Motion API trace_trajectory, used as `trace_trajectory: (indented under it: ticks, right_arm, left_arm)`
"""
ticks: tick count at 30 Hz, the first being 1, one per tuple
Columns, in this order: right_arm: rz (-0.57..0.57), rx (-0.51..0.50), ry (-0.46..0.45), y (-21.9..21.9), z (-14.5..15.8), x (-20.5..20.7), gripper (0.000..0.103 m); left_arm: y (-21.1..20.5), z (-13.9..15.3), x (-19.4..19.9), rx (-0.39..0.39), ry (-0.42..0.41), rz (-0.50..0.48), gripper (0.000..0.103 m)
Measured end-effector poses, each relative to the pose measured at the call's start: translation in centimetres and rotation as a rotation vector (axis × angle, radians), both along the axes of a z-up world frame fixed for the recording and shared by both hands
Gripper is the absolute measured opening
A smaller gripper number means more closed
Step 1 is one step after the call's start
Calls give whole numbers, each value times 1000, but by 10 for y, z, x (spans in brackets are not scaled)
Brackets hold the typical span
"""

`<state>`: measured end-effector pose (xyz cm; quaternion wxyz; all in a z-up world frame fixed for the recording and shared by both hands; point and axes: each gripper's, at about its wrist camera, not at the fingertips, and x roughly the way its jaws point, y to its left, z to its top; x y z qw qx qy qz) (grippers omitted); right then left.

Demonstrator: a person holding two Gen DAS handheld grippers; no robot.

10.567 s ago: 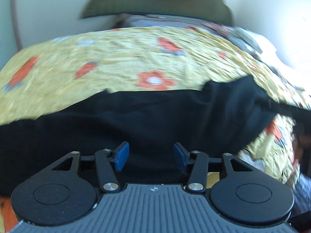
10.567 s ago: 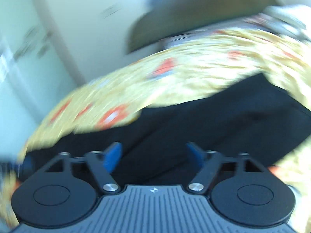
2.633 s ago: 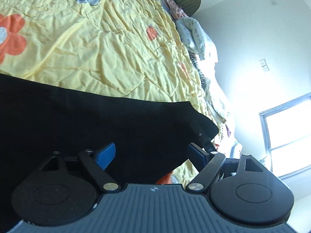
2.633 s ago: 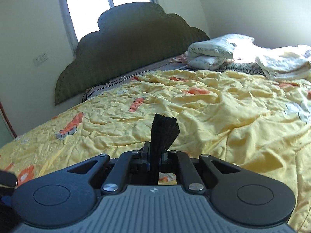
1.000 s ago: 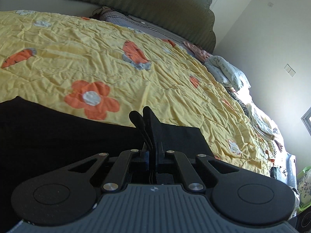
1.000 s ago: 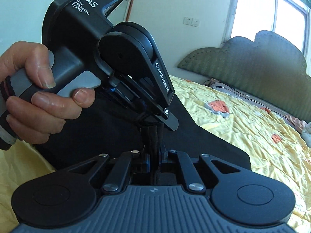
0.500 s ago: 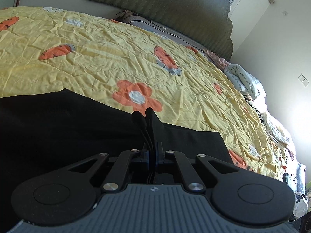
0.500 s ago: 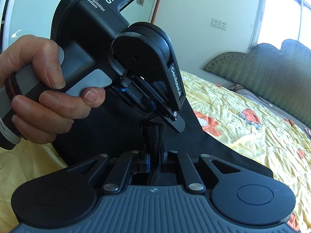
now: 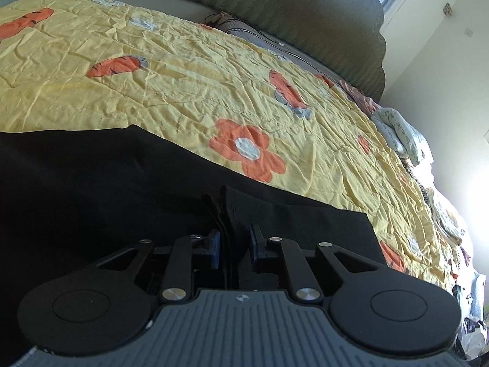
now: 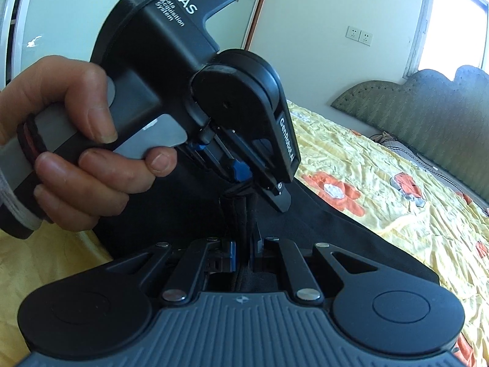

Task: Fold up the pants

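The black pants (image 9: 91, 183) lie flat on a yellow flowered bedspread (image 9: 183, 76). My left gripper (image 9: 234, 243) hovers low over them and its jaws are opening. An upright pinch of black fabric still stands between the blue pads (image 9: 215, 244), which no longer squeeze it. My right gripper (image 10: 243, 252) is shut on another bunched fold of the pants (image 10: 336, 232). In the right wrist view the left gripper (image 10: 253, 183) sits just ahead, held by a hand (image 10: 76, 153), with its tips over the same raised fold.
A dark green headboard (image 9: 290, 15) and a grey pillow edge close off the far end of the bed. Folded bedding (image 9: 397, 134) is piled along the right side. Yellow bedspread lies beyond the pants.
The left jaws, shut tight on the black fold half a second ago, have parted. The left gripper has drifted across the pants. The right gripper keeps its pinch.
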<state>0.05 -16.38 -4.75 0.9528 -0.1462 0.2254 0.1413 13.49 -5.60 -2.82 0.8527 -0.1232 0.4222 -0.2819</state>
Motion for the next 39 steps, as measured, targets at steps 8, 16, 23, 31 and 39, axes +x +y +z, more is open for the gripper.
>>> trace_trajectory:
  ticks: [8,16,23,31,39]
  right_arm:
    - [9,-27,0,0,-2,7,7]
    - [31,-37,16,3,-8,6,8]
    - [96,59,70,-10,17,-36,12]
    - [-194,229,104,-117,30,2,12]
    - [-406,331,190,-152,6,21,12]
  left_arm:
    - [5,-1,5,-38,8,16,6]
    - [-2,-2,-4,53,-62,12,6]
    - [17,11,3,55,-65,85,23]
    - [3,35,1,105,-104,25,24]
    - [-32,17,-14,299,-172,-48,31]
